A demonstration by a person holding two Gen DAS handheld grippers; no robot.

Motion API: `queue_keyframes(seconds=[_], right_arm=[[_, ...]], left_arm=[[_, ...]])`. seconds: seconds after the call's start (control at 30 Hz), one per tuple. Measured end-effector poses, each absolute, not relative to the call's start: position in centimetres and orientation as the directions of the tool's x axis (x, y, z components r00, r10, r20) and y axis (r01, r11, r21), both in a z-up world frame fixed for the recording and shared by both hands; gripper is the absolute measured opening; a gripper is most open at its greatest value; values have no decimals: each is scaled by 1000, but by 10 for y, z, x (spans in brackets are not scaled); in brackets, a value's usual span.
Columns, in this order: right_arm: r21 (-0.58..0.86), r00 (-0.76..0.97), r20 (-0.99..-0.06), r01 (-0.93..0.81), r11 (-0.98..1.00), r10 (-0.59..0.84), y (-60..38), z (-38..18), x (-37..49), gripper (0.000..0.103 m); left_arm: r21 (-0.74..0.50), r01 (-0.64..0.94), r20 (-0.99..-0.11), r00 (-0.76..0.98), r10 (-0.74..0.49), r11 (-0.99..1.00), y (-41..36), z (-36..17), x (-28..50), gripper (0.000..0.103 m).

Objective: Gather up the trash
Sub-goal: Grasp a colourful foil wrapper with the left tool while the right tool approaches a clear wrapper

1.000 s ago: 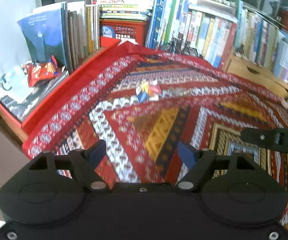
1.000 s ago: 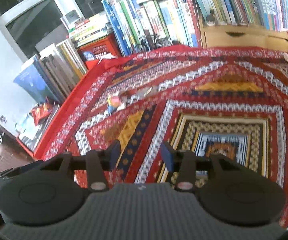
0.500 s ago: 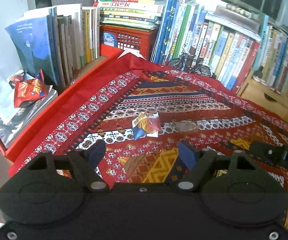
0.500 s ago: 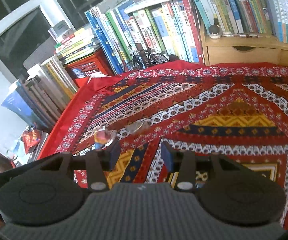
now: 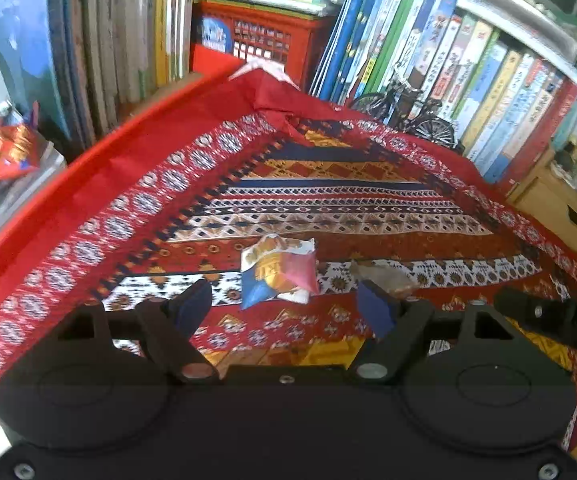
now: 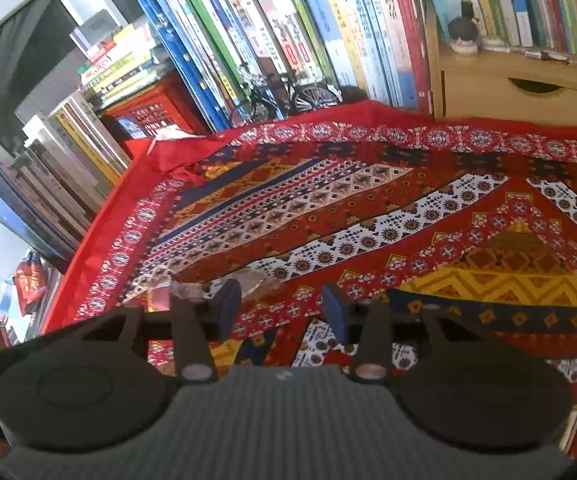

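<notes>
A crumpled colourful snack wrapper (image 5: pixel 278 270) lies on the red patterned cloth (image 5: pixel 136 184), just beyond my left gripper (image 5: pixel 282 312) and level with the gap between its fingers. That gripper is open and holds nothing. A clear crinkled wrapper (image 5: pixel 384 276) lies right of the snack wrapper, by the right fingertip. In the right wrist view the clear wrapper (image 6: pixel 260 280) sits just ahead of my right gripper (image 6: pixel 282 308), which is open with nothing in it. There the colourful wrapper (image 6: pixel 160 294) is partly hidden behind the left finger. A red snack bag (image 5: pixel 0 152) lies off the cloth at far left.
Rows of upright books (image 5: pixel 428 60) line the back and left of the cloth. A red crate (image 5: pixel 260 36) and a small model bicycle (image 5: pixel 408 112) stand at the back. A wooden drawer box (image 6: pixel 520 92) is at the right. The other gripper's black body (image 5: pixel 556 320) reaches in at right.
Both grippers have moved forward and lower toward the two wrappers, which now lie close in front of the fingertips. Neither gripper's opening has changed.
</notes>
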State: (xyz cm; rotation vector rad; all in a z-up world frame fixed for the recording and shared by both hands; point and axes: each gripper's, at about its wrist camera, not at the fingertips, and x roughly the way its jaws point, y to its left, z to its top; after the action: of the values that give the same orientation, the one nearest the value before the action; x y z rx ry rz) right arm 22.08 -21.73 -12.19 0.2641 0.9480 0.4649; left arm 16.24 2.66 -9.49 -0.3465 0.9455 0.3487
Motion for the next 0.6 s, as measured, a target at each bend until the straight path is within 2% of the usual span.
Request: queue_keyframes(seconds=[0.2,0.3,0.33,0.37,0.47,0.53,0.6], right_arm=[[384,447,-749,-310,870,489,-209,-141,237,62],[375,426,-755,-344,861,499,-201,-146,245,64],[372,418,-756,-359,856,503,-197,-148,248,65],[370,410,-758,-371,852,508,-193,-150,250,66],[368,382,-763,-406,836,521,-180,-157,257,67],[370,364,-767,-421,828,528,-170,-162,261,67],[373,350,-771,-428,823,532,-162,-168,264,67]], left_arm=[[-103,-468,-853,495,164,878,26,-123,196,77],[-92,-479,-858,484,175,873,28,-132,208,70],[-95,-478,-859,482,170,873,30,-134,212,63],[-105,-477,-861,482,160,872,32,-137,214,51],[-165,-497,-863,491,119,852,43,-141,217,31],[-193,-510,-852,511,115,838,49,-138,214,24],[-195,-520,-841,525,131,832,52,-133,210,23]])
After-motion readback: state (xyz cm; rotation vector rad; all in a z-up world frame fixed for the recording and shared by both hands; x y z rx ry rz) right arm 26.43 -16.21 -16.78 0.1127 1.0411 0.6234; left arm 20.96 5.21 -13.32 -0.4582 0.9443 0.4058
